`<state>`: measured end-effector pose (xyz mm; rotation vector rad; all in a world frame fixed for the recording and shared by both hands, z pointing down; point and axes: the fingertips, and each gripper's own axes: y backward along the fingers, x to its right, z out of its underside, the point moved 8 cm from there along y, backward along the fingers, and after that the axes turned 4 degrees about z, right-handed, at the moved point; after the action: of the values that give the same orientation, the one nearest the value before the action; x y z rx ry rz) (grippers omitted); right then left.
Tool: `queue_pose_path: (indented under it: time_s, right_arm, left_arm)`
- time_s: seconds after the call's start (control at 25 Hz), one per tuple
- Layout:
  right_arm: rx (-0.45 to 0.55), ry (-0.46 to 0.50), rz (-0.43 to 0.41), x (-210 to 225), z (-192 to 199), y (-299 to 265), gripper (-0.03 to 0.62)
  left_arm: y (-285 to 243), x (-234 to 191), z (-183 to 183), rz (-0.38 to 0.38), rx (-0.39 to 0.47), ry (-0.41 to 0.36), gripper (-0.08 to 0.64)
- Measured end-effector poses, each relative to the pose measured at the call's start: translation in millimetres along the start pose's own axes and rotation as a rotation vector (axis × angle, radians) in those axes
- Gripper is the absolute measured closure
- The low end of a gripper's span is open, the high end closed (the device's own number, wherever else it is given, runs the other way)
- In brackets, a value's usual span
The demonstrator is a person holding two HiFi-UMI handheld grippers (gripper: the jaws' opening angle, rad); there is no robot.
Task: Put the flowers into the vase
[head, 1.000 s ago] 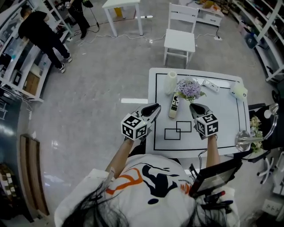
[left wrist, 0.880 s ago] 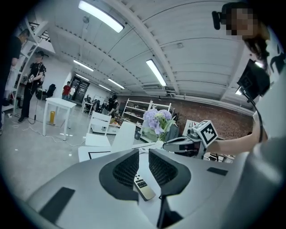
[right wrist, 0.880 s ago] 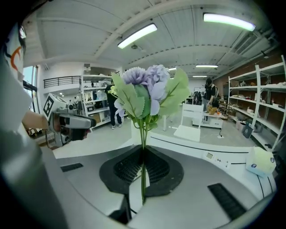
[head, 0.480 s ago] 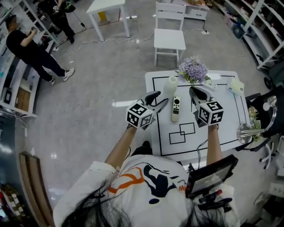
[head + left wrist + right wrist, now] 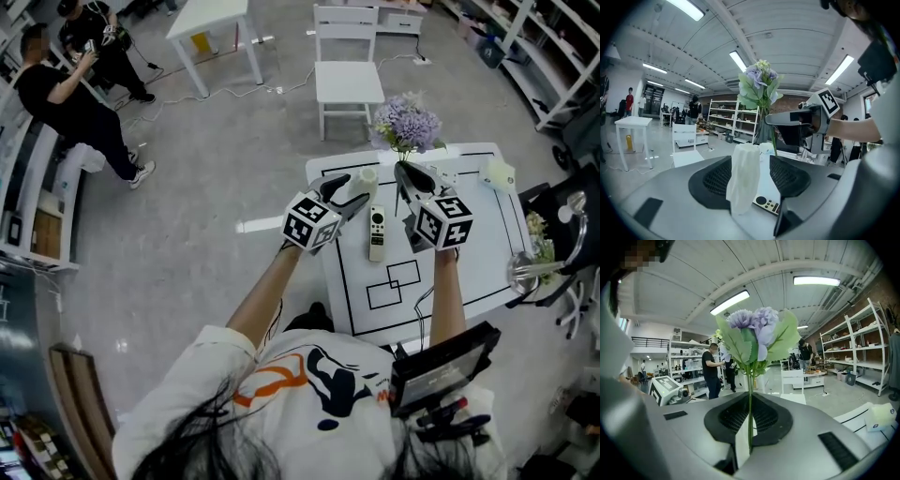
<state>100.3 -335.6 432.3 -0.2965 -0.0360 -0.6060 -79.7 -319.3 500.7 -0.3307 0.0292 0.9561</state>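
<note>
The left gripper (image 5: 349, 190) is held left of the vase (image 5: 367, 177). Its jaws have just been opened wide, and the vase is framed between them, upright on the bench (image 5: 487, 246), with neither pad pressed against it. A remote (image 5: 377, 232) is laid just beside the vase, nearer the person. Right of the vase, the flowers (image 5: 405, 125) are grasped by the stem in the clenched right gripper (image 5: 410, 174), upright, with the blooms higher than the vase's mouth.

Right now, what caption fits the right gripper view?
Right gripper pinching the purple flowers upright by the stem.
</note>
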Motion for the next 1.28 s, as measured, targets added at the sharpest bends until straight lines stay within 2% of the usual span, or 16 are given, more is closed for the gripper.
queue_pose_path:
  time_s: [0.16,0.36,0.68,1.28]
  right_arm:
    - [0.024,-0.022,0.020,2.0,-8.8,-3.6,0.569]
    - [0.051,-0.054,0.035,1.9,-21.2,-7.1,0.569]
    - [0.085,-0.075,0.038,-4.2,-38.5,-9.2,0.569]
    - [0.318,-0.071,0.019,-33.9,-92.0,-4.3,0.569]
  left_arm:
    - [-11.3,-7.0,-3.5,0.022,-0.024,-0.045,0.285]
    - [-22.7,-12.2,-8.6,0.059,-0.034,-0.071,0.285]
    - [-26.5,-16.5,-7.7,0.074,-0.013,-0.050,0.327]
    - [-25.1,-15.2,-6.4,0.065,-0.007,-0.012,0.327]
